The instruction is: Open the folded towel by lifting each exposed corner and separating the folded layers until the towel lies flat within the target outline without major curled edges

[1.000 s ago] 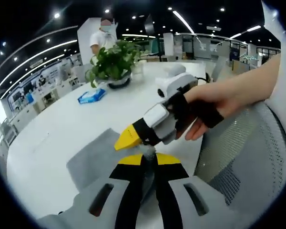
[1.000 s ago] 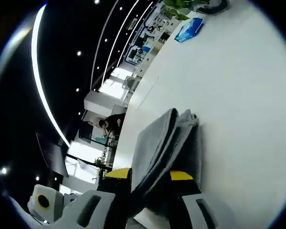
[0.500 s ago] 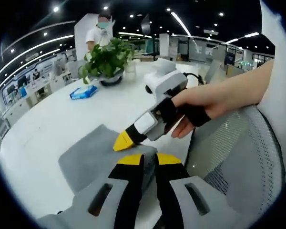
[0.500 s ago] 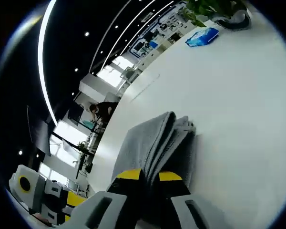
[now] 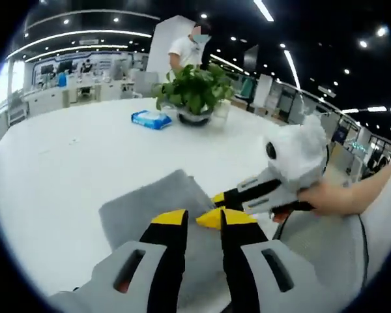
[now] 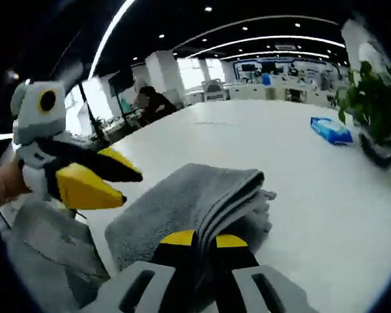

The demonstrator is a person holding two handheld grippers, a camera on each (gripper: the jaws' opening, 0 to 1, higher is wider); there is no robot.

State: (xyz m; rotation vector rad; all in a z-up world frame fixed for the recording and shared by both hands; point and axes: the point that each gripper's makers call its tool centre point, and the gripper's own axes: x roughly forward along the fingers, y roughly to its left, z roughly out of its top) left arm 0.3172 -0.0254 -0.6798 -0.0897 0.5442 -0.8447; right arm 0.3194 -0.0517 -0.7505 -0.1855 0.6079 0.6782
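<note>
White counter [image 5: 65,169] carries a potted plant [image 5: 194,91] and blue packet [image 5: 150,119], writing unreadable. Right tool [image 6: 203,239] clamps the grey towel [image 6: 189,199]; left tool [image 5: 193,219] sits narrow over it.

A potted plant [image 5: 194,94] stands beside a blue packet [image 5: 151,119] on the white table [image 5: 65,163].

A wide white table [image 5: 65,163] is stretching across an open office; a potted plant [image 5: 194,91] is standing on its far part, with a blue packet [image 5: 151,119] lying just beside it; a person in a white shirt [image 5: 188,51] is standing behind the plant, near a white pillar [image 5: 163,39]; long strip lights [image 6: 274,40] and small round spots are glowing on a dark ceiling; desks and bright windows [image 6: 195,72] are lining the far side; a grey mesh chair [image 6: 39,248] is sitting at the table's near edge.
</note>
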